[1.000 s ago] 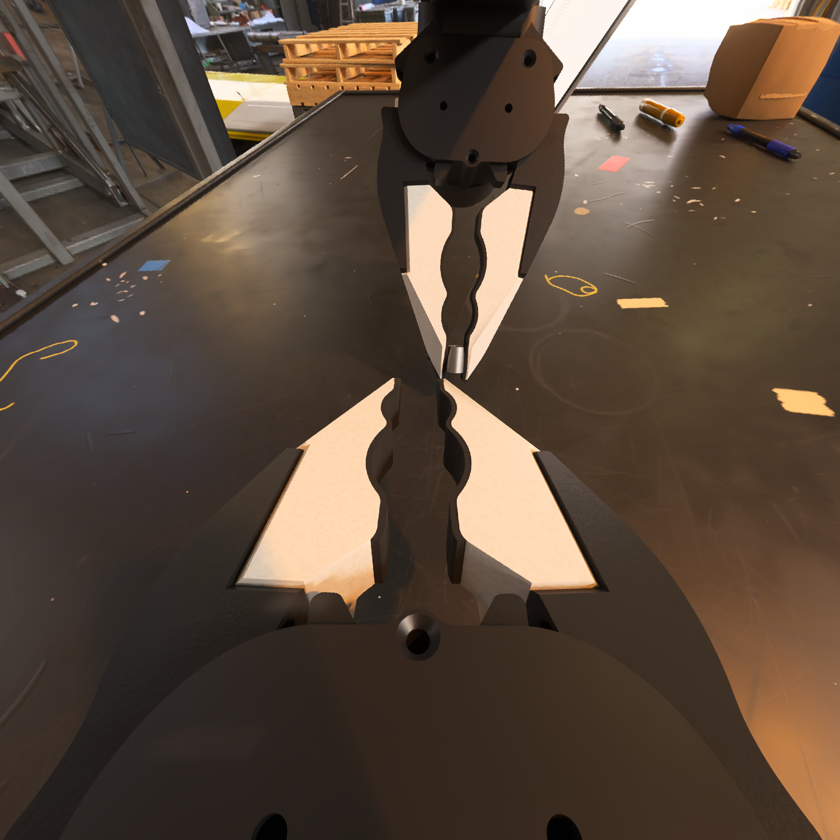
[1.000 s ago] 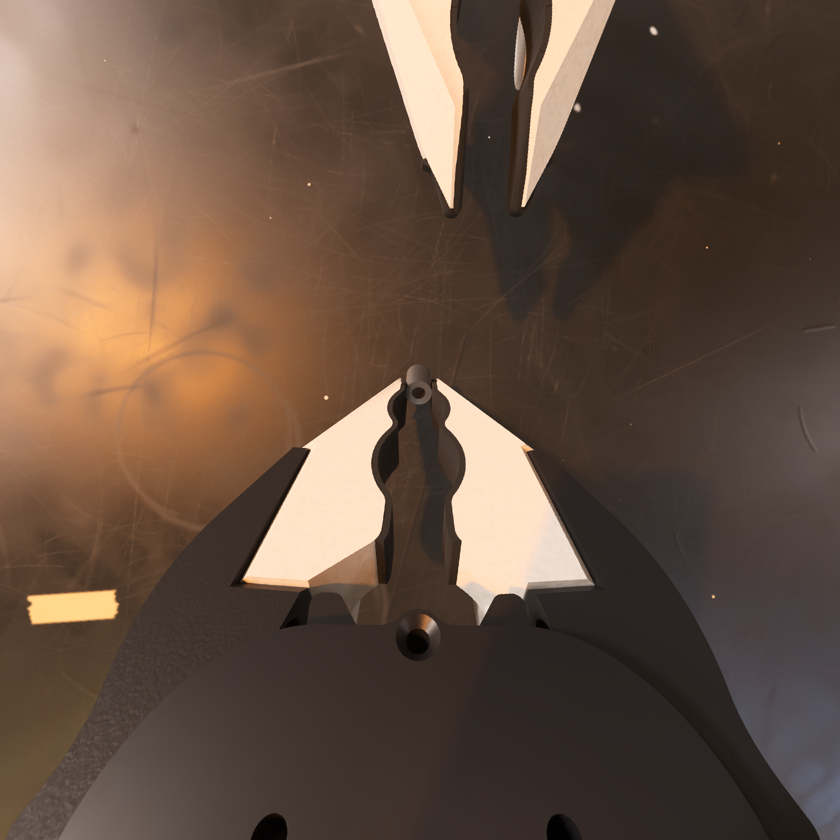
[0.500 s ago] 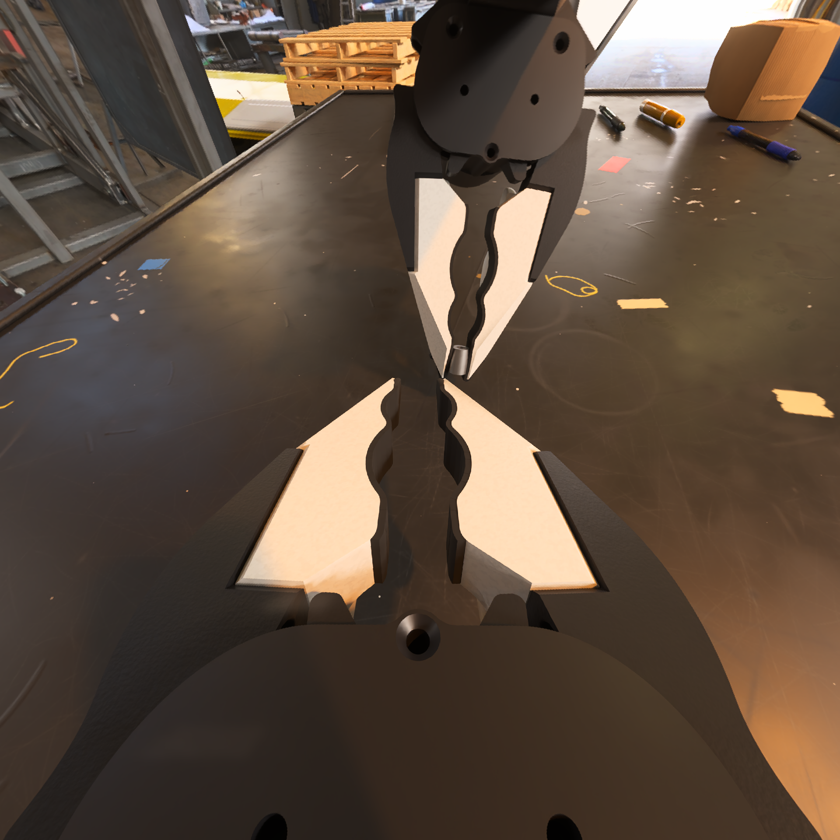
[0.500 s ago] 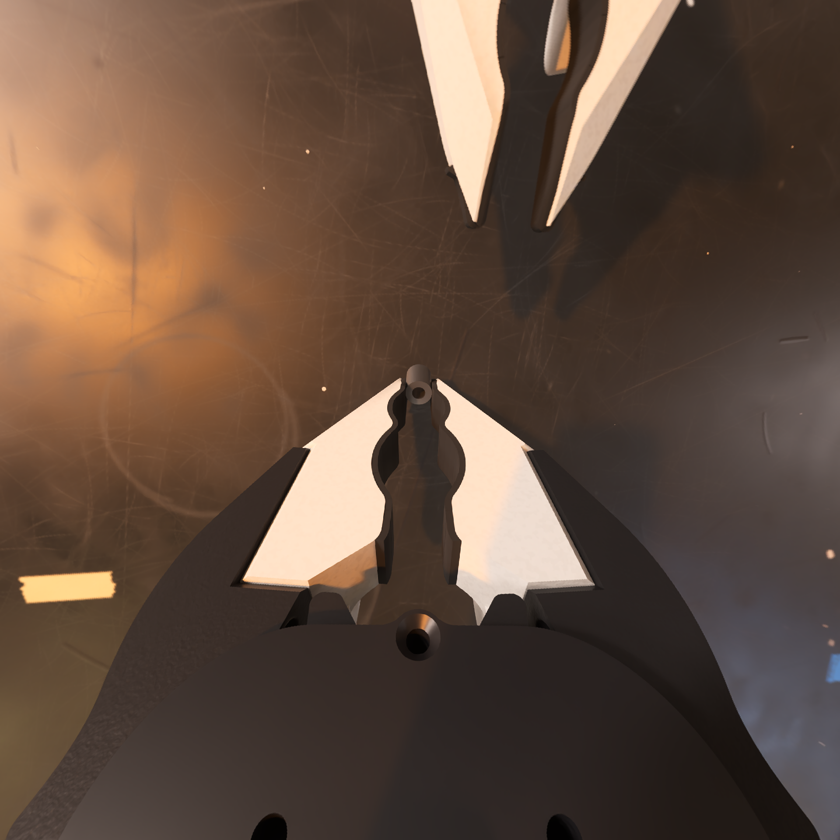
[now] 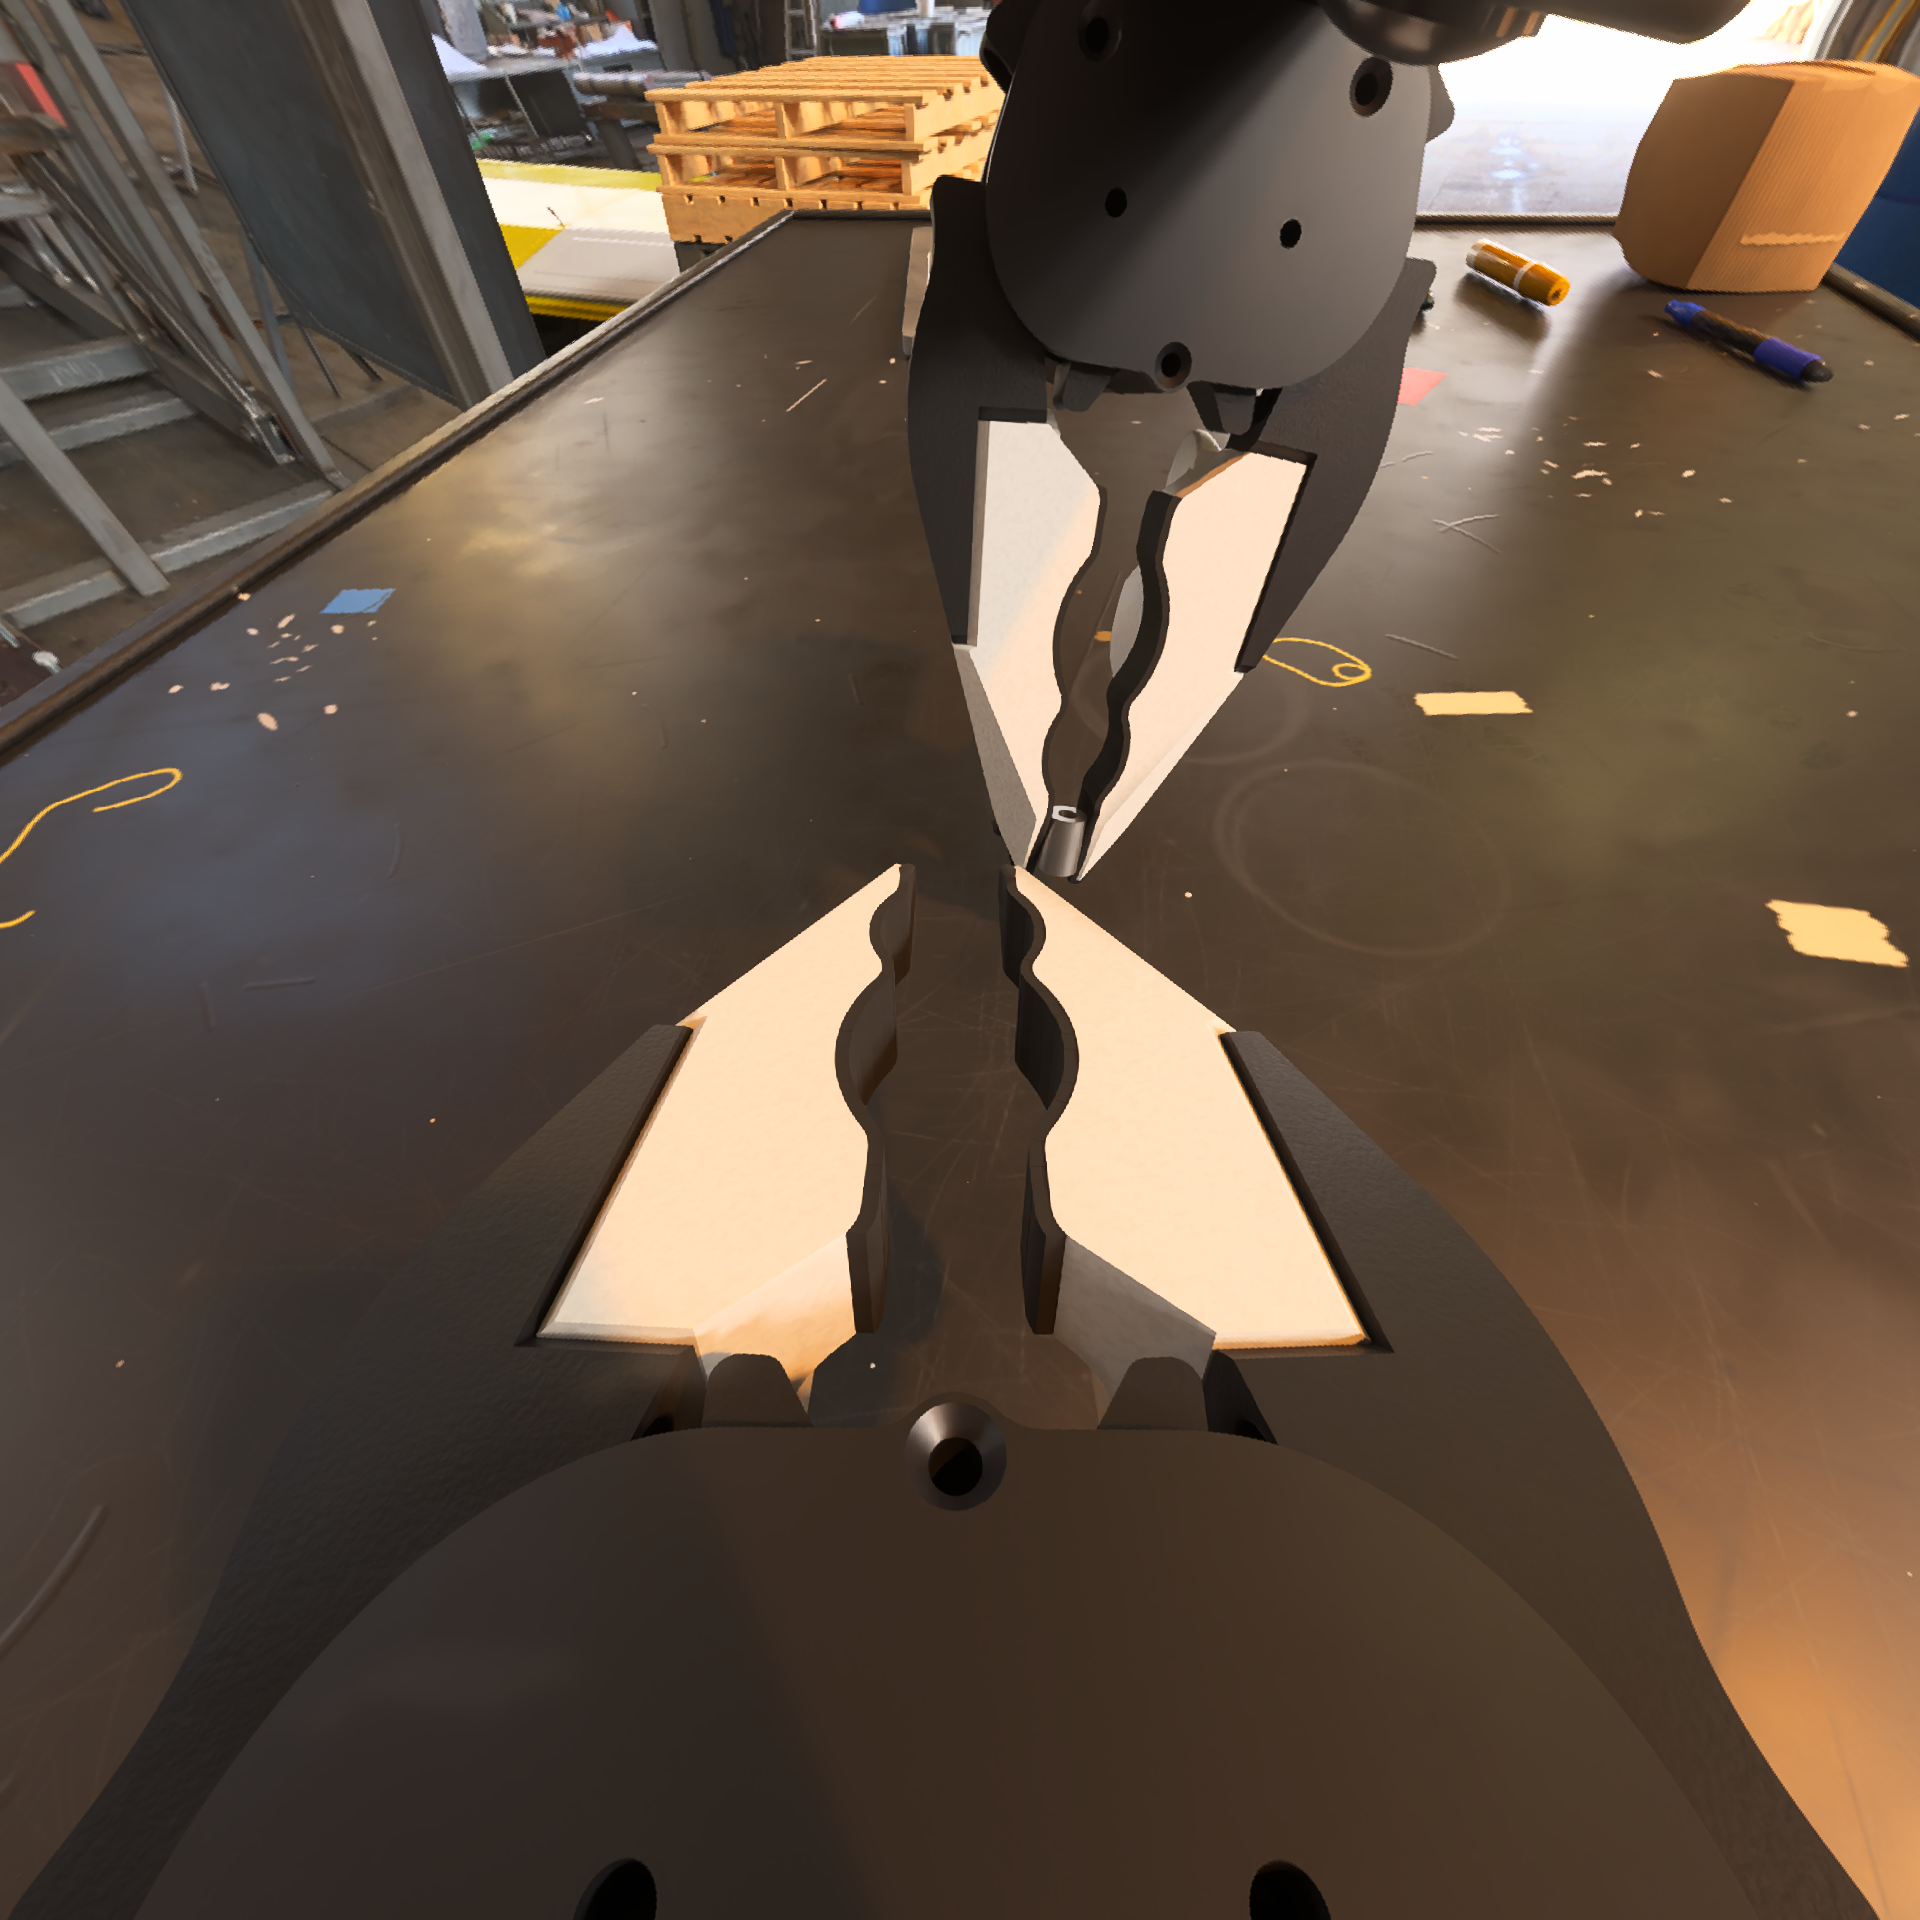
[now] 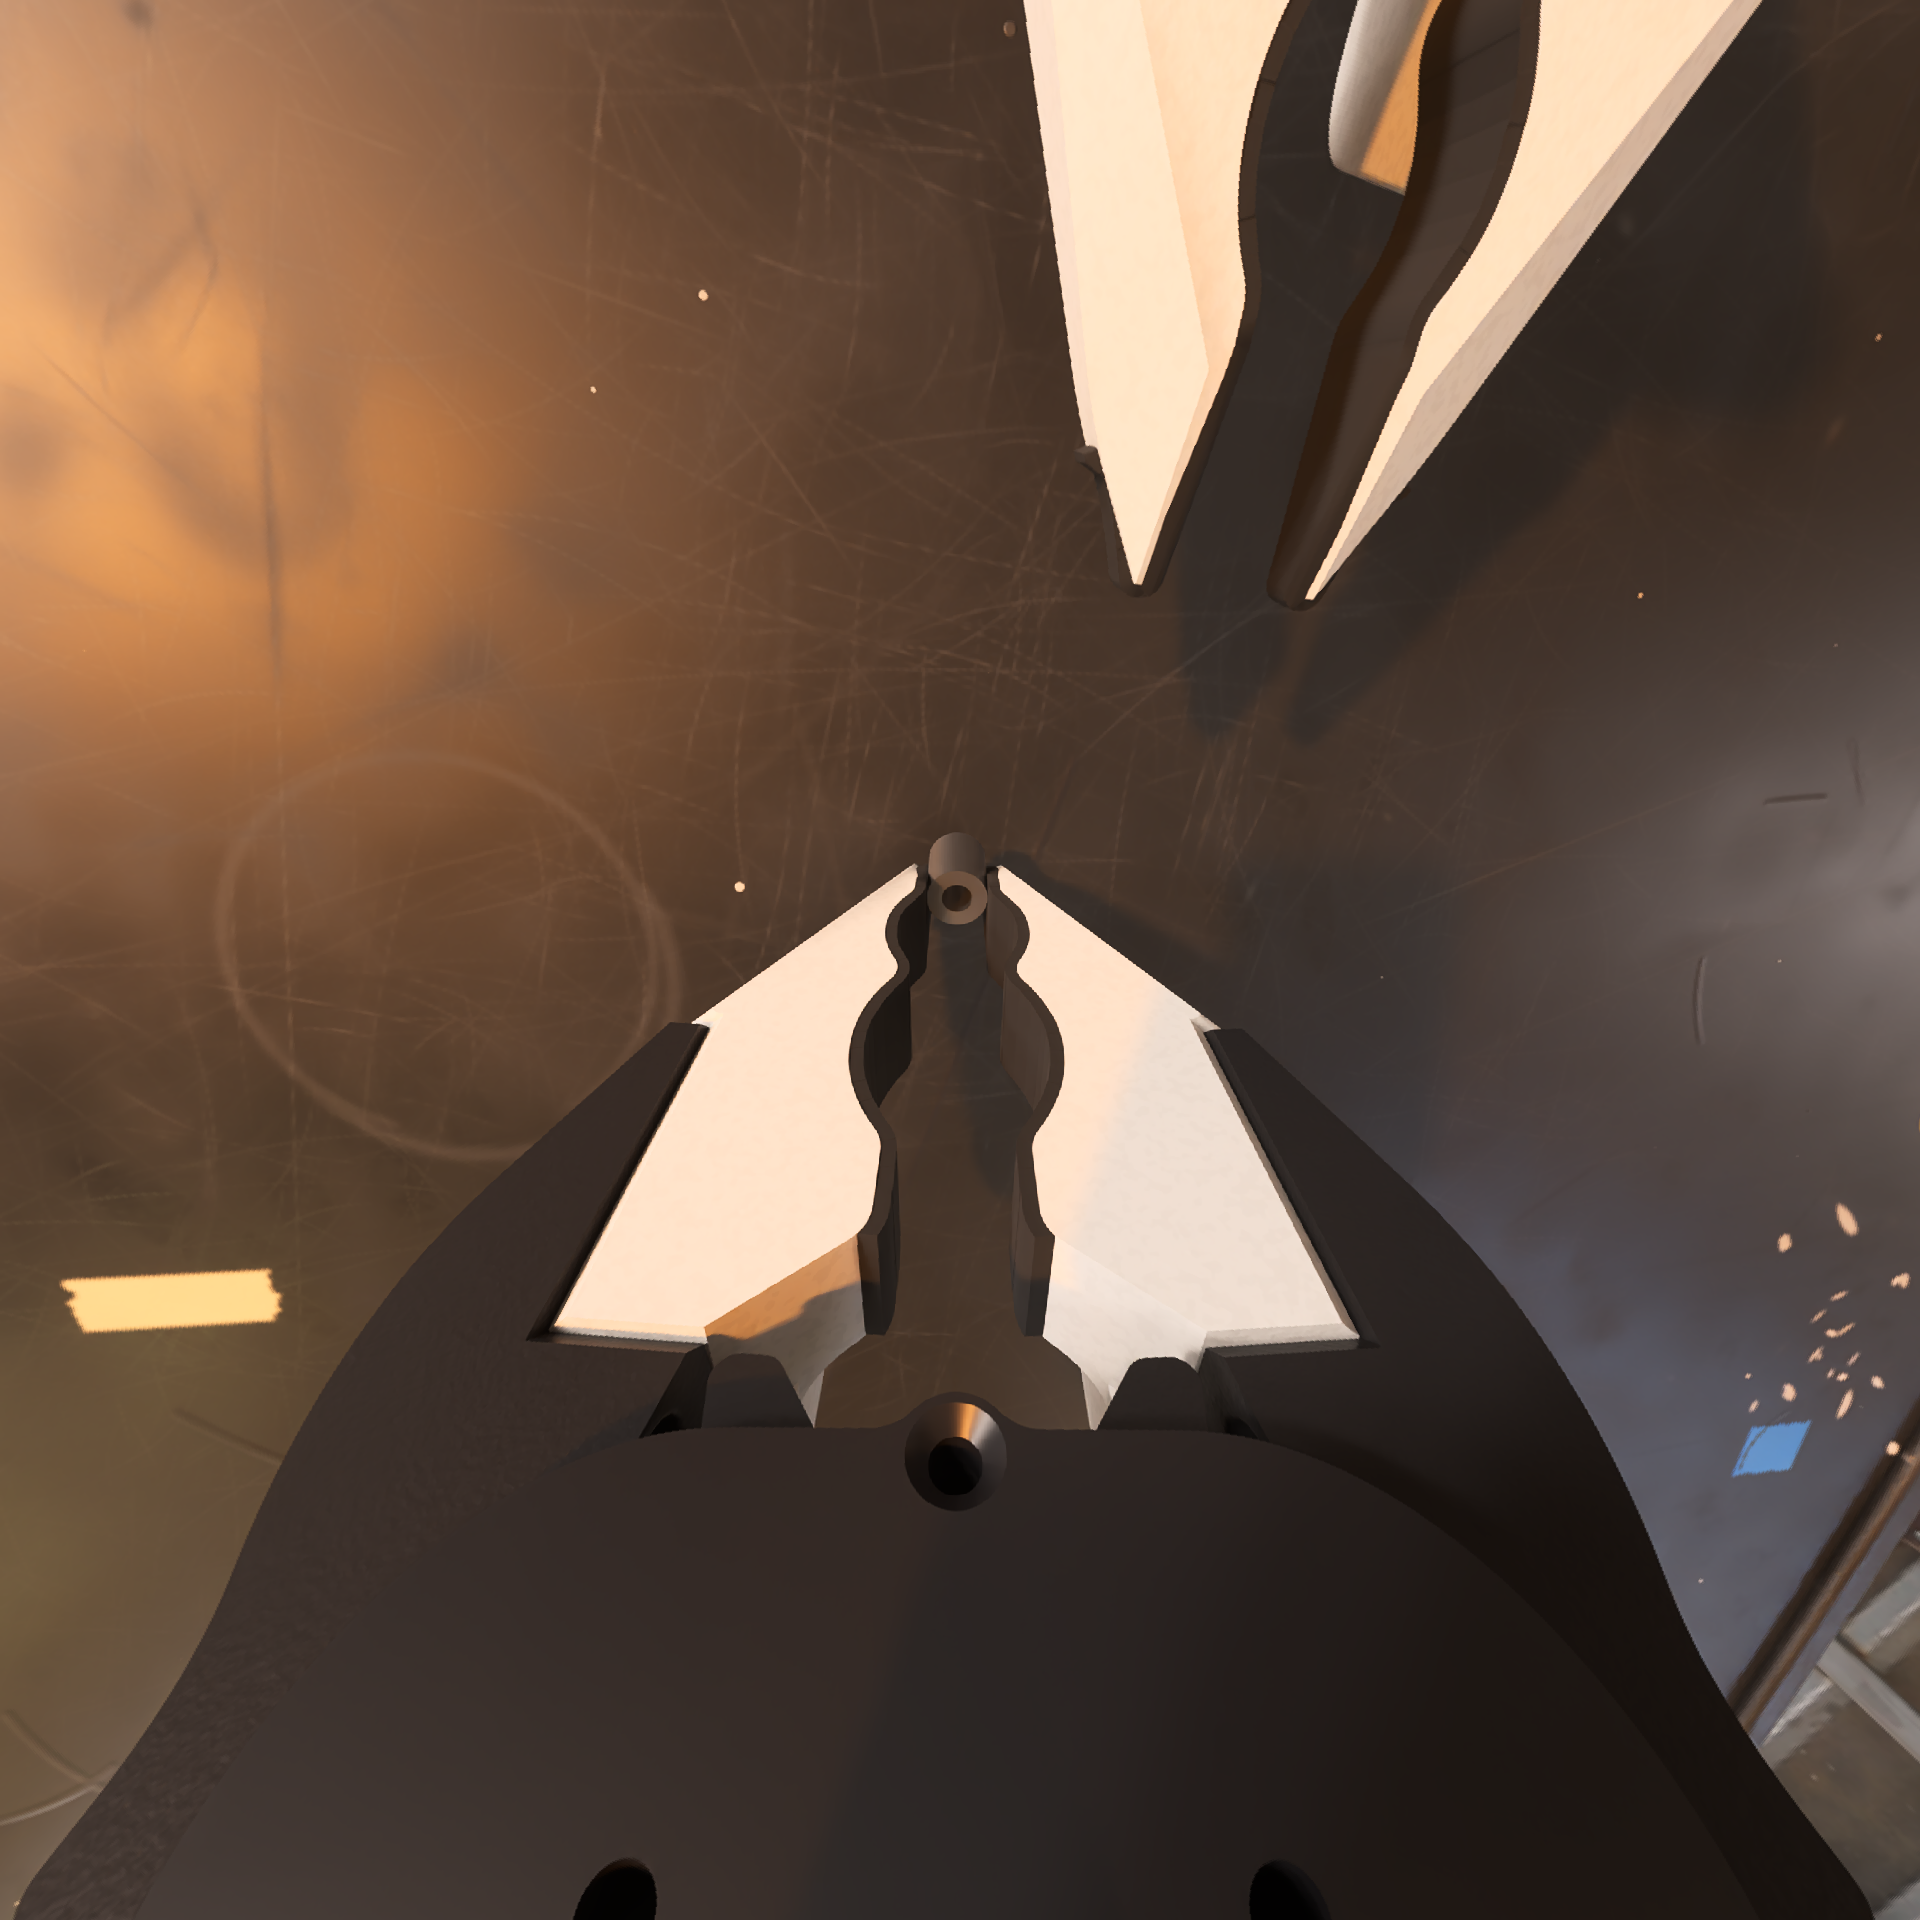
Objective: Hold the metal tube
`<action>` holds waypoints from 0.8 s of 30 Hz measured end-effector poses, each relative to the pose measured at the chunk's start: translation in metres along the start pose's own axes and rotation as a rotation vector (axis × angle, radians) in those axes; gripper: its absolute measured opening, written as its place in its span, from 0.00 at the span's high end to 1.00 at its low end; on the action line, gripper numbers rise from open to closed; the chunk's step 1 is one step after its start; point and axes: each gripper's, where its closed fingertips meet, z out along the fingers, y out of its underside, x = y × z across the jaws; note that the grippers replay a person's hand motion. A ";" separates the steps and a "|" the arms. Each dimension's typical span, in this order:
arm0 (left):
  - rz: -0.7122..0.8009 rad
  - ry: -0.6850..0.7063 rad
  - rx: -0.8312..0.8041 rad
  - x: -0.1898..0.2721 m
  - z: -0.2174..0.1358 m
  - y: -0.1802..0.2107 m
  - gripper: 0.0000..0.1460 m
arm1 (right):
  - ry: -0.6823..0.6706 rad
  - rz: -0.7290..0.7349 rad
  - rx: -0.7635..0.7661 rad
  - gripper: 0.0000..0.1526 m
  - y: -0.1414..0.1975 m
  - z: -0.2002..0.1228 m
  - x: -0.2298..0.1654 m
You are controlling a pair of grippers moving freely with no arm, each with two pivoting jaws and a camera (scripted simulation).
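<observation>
The metal tube [image 6: 956, 896] is a short grey cylinder with a bore through it. My right gripper [image 6: 958, 878] is shut on it at the very fingertips, above the dark scratched table [image 6: 520, 623]. In the left wrist view the right gripper [image 5: 1055, 868] points down from above with the tube [image 5: 1062, 840] tilted between its tips. My left gripper [image 5: 956, 873] is open and empty, its tips just in front of and slightly left of the tube, not touching it. It also shows in the right wrist view [image 6: 1216, 590] at the upper right.
A cardboard box [image 5: 1756, 177], an orange marker [image 5: 1517, 272] and a blue pen [image 5: 1745, 341] lie at the table's far right. Wooden pallets [image 5: 821, 135] stand beyond the far edge. The table's left edge [image 5: 312, 540] drops to metal steps. Tape scraps [image 5: 1834, 930] dot the surface.
The right gripper has tilted and leaned right while keeping the tube, which now sits slanted. In the right wrist view the left gripper has shifted right and looks nearer.
</observation>
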 end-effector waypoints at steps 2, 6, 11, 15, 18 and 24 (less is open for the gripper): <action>0.001 -0.001 0.001 0.000 0.000 0.000 0.89 | 0.001 0.002 0.002 0.94 0.001 0.000 0.000; 0.004 0.000 0.001 0.000 0.000 0.000 0.89 | -0.011 0.018 0.024 0.94 0.000 0.000 0.000; 0.004 0.000 0.003 0.000 0.000 0.000 0.89 | -0.024 0.040 0.055 0.94 0.002 0.000 0.000; 0.005 0.000 0.003 0.000 0.000 0.000 0.89 | -0.037 0.057 0.081 0.94 0.002 0.000 0.000; 0.004 0.000 0.003 0.000 0.000 0.000 0.89 | -0.039 0.060 0.084 0.94 0.003 0.000 0.000; 0.006 -0.001 0.003 0.001 0.000 0.000 0.89 | -0.041 0.064 0.090 0.94 0.003 -0.001 0.000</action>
